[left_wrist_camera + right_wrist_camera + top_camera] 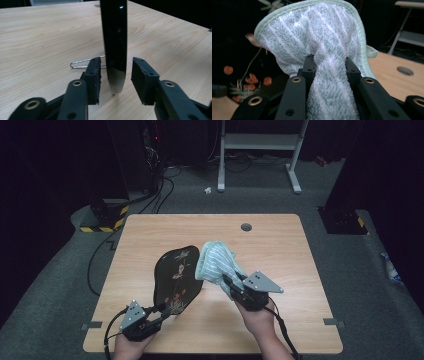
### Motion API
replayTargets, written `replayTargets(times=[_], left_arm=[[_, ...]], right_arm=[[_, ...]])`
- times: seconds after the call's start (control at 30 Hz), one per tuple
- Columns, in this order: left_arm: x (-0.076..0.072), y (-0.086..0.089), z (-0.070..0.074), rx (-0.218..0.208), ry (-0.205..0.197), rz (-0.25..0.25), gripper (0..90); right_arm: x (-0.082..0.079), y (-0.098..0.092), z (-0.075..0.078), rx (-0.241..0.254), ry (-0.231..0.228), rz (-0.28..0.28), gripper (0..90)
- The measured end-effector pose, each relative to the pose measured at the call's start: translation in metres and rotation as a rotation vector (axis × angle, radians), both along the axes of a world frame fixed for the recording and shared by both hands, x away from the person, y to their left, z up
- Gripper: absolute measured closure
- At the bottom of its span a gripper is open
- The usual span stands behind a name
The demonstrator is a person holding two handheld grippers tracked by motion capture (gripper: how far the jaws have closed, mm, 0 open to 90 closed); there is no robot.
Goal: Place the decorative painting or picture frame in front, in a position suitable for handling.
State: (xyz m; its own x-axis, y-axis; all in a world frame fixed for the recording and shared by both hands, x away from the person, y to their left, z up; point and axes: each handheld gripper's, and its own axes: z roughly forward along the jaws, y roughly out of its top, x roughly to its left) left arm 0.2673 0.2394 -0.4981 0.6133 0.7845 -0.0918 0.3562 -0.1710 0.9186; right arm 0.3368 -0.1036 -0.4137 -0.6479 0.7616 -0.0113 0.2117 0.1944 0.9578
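The right gripper (235, 287) is squeezed tight on a striped cloth (216, 262). The cloth bunches up just ahead of its jaws and reaches toward the black plate (176, 280), which stands on its edge right beside it, on the left. The cloth looks to be touching the plate's painted face, or very close to it. The left gripper (159, 312) has its jaws apart, one on each side of the plate's near rim, not pinching it. The plate runs long, straight away from that gripper. A wire stand (85, 63) pokes out under it on the table (280, 250).
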Motion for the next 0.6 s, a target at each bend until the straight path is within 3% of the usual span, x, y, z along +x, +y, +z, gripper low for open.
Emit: replayTargets(times=[0.23,0.6], left_arm=[[0.001,-0.001,-0.001,0.017,-0.034,-0.009,75.4],[0.002,-0.002,-0.001,0.003,-0.035,0.001,76.6]], right_arm=[[0.012,0.036,0.020,-0.055,-0.039,0.013,69.5],[0.011,0.079,0.018,-0.108,-0.058,0.091,69.4]])
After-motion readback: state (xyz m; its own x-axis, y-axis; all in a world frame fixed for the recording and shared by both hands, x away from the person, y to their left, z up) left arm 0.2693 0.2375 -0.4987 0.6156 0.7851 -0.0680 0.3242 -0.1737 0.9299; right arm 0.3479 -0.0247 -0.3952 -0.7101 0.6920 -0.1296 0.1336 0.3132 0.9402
